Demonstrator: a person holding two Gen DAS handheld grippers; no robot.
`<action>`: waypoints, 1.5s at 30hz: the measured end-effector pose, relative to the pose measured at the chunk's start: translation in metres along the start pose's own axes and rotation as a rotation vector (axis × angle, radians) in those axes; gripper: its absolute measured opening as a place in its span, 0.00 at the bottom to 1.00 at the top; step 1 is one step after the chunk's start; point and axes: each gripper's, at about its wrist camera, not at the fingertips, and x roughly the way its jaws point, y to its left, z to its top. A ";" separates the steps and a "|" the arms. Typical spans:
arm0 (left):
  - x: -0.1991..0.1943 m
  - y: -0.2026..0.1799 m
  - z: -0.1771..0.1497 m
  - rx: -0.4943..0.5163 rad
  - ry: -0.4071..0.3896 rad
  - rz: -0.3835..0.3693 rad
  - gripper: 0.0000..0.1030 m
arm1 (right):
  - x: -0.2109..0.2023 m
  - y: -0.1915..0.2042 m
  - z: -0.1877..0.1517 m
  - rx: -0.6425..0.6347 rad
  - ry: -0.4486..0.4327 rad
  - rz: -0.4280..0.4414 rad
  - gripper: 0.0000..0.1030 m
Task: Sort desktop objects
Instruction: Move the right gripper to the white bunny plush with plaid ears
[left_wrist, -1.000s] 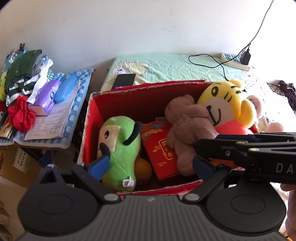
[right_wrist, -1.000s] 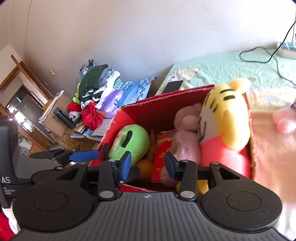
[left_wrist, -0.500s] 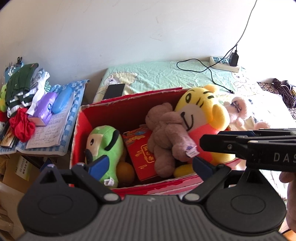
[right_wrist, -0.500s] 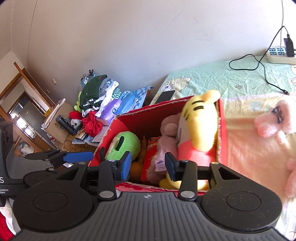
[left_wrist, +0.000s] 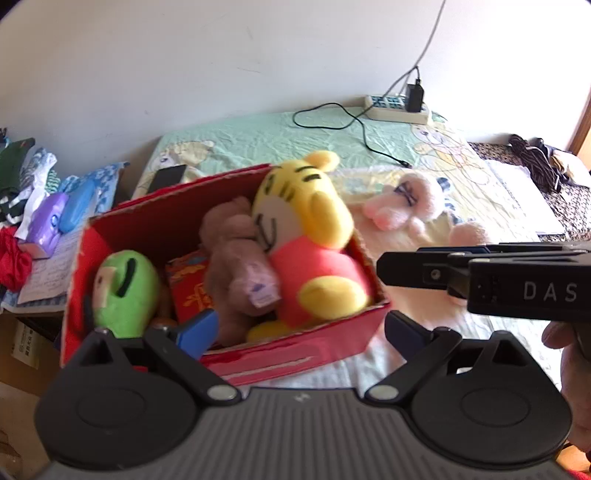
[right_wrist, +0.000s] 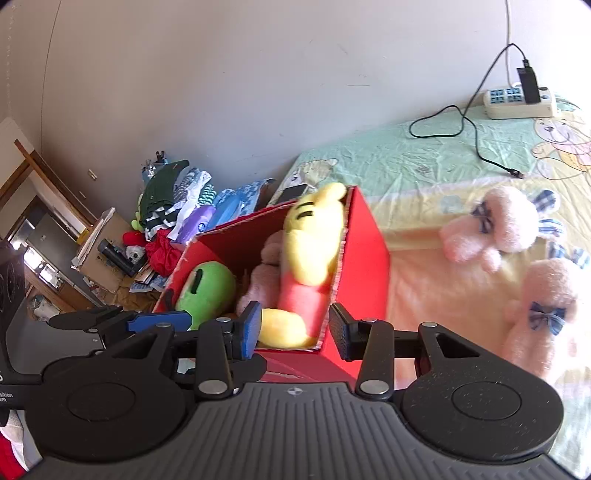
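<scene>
While red box (left_wrist: 295, 354) holds three plush toys, one pink bunny (right_wrist: 495, 225) lies outside.

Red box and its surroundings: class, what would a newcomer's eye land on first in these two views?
The red box on the bed, crammed with plush toys: a yellow tiger at its right end, a brown bear beside it, a green toy at the left. Next, the pink rabbit lying on the sheet right of the box, outside it.
</scene>
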 end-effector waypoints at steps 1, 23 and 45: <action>0.001 -0.005 0.001 0.005 0.002 -0.006 0.94 | -0.003 -0.005 0.000 0.004 0.000 -0.004 0.43; 0.043 -0.117 0.009 0.127 0.088 -0.132 0.97 | -0.058 -0.098 -0.015 0.130 -0.009 -0.116 0.43; 0.130 -0.175 0.022 0.171 0.210 -0.216 0.94 | -0.066 -0.198 -0.019 0.300 0.019 -0.254 0.45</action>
